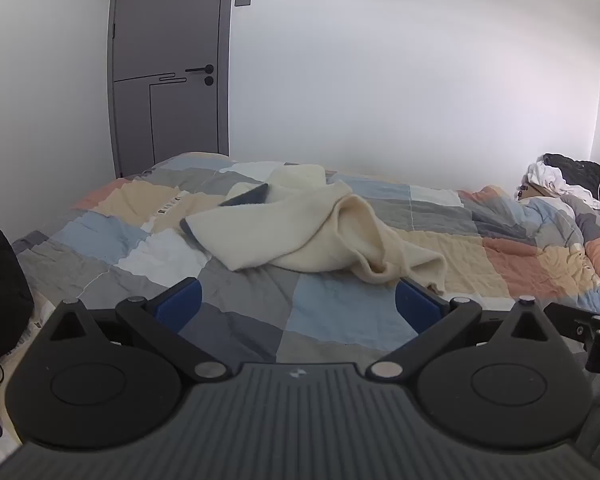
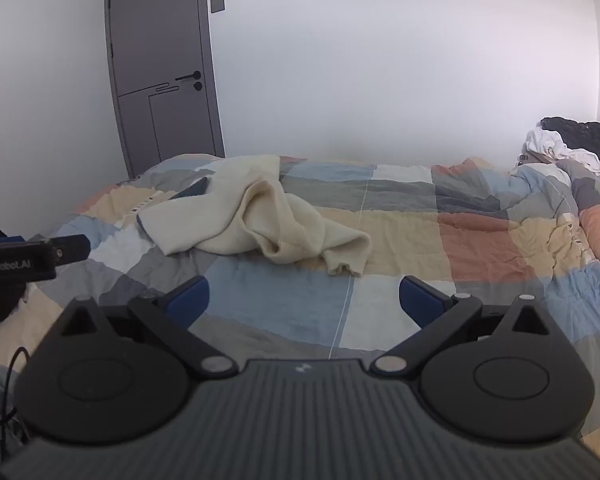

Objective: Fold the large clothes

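Both my left gripper (image 1: 298, 304) and right gripper (image 2: 304, 300) spread empty; cream knit sweater (image 1: 300, 228) looks soft, floppy, light — I'd pinch its hem corners.

Bedroom: plain white walls (image 1: 380, 80); grey door (image 1: 168, 68), far left, black handle; bed with patchwork quilt (image 2: 420, 232); heaped laundry (image 2: 568, 140), far right; soft daylight.

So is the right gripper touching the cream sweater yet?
Apart. The right wrist view shows the right gripper open, with bare quilt between its fingers and the cream sweater.
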Demonstrator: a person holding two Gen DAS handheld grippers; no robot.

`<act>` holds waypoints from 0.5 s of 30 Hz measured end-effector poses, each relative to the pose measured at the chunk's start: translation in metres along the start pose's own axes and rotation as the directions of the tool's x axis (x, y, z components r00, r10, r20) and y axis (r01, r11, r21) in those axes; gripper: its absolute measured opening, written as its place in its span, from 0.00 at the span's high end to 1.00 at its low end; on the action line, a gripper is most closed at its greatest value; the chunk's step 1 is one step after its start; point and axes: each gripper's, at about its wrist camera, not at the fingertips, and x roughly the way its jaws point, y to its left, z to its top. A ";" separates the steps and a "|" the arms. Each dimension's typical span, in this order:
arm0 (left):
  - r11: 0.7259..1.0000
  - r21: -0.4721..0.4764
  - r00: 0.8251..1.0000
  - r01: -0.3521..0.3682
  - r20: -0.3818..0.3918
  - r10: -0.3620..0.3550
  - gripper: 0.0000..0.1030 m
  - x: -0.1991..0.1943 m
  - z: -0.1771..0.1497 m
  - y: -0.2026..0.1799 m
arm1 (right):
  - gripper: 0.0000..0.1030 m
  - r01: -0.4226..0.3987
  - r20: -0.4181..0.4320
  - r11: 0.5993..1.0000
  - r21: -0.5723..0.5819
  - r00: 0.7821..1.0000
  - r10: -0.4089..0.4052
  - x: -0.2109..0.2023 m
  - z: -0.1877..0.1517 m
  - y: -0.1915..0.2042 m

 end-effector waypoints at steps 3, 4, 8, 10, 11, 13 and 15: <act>1.000 0.000 1.000 -0.007 0.007 0.007 0.00 -0.001 0.000 0.000 | 0.00 0.004 -0.007 1.000 -0.001 1.000 -0.004 0.000 0.000 0.000; 1.000 0.000 1.000 -0.003 0.009 0.003 0.00 -0.001 0.000 0.000 | 0.00 0.006 -0.008 1.000 -0.002 1.000 -0.006 0.000 0.000 0.001; 1.000 -0.004 1.000 -0.008 0.009 0.008 0.00 -0.001 0.000 0.000 | 0.00 0.007 -0.015 1.000 -0.006 1.000 -0.007 0.009 -0.001 0.004; 1.000 -0.007 1.000 -0.012 0.007 0.012 0.00 -0.001 -0.002 -0.002 | 0.00 0.007 -0.016 1.000 -0.003 1.000 -0.007 0.011 0.000 0.004; 1.000 -0.009 1.000 -0.012 0.007 0.012 0.00 -0.007 -0.002 -0.007 | 0.00 0.005 -0.014 1.000 0.000 1.000 -0.005 0.010 -0.001 0.002; 1.000 -0.013 1.000 -0.013 0.004 0.013 0.00 -0.007 -0.002 -0.004 | 0.00 0.008 -0.017 1.000 0.002 1.000 -0.007 0.010 -0.002 0.004; 1.000 -0.015 1.000 -0.014 0.002 0.014 0.00 -0.008 0.000 -0.003 | 0.00 0.009 -0.021 1.000 0.001 1.000 -0.009 0.011 -0.002 0.005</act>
